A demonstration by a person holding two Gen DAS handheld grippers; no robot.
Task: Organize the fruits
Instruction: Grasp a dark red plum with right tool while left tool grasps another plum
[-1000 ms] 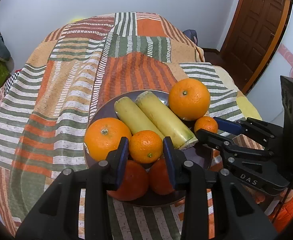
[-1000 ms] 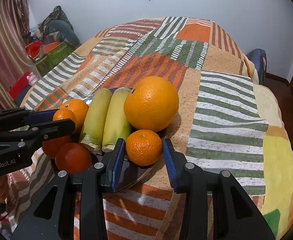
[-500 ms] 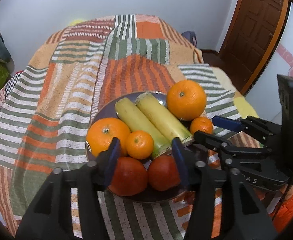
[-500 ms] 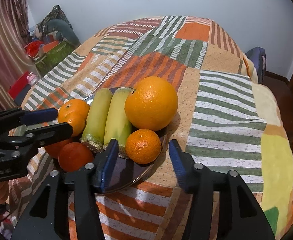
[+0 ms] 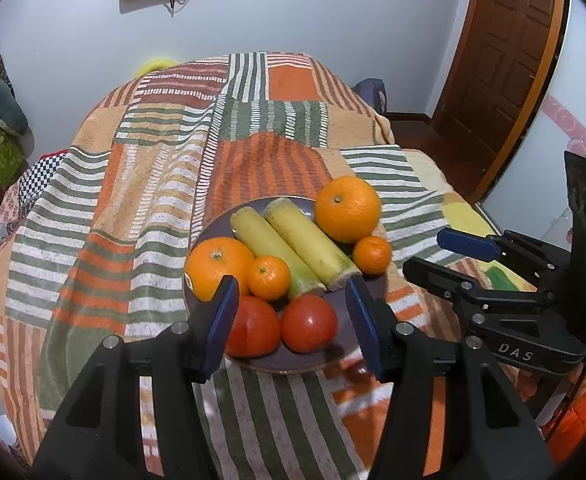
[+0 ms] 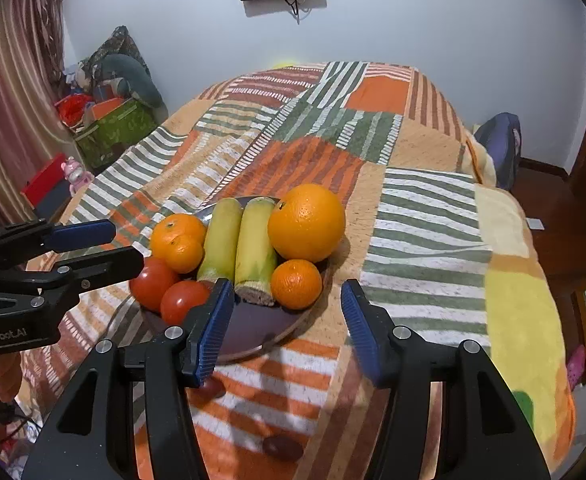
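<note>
A dark round plate (image 5: 369, 286) (image 6: 253, 332) sits on the striped bedspread. It holds two large oranges (image 5: 347, 208) (image 6: 307, 222), two small mandarins (image 5: 269, 277) (image 6: 296, 283), two yellow-green cane pieces (image 5: 307, 242) (image 6: 255, 242) and two red tomatoes (image 5: 308, 322) (image 6: 183, 300). My left gripper (image 5: 291, 324) is open and empty, raised just in front of the tomatoes. My right gripper (image 6: 283, 328) is open and empty, raised in front of the plate's near rim. Each gripper shows in the other's view (image 5: 449, 256) (image 6: 97, 246).
Two small dark reddish fruits (image 6: 283, 446) (image 6: 211, 388) lie on the bedspread (image 5: 153, 184) near the plate's front. A wooden door (image 5: 497, 60) stands at the right. Boxes and soft toys (image 6: 113, 120) crowd the floor at the left.
Both grippers have opened wider and pulled back and up from the plate. The mandarins that sat between their fingers now rest free on the plate.
</note>
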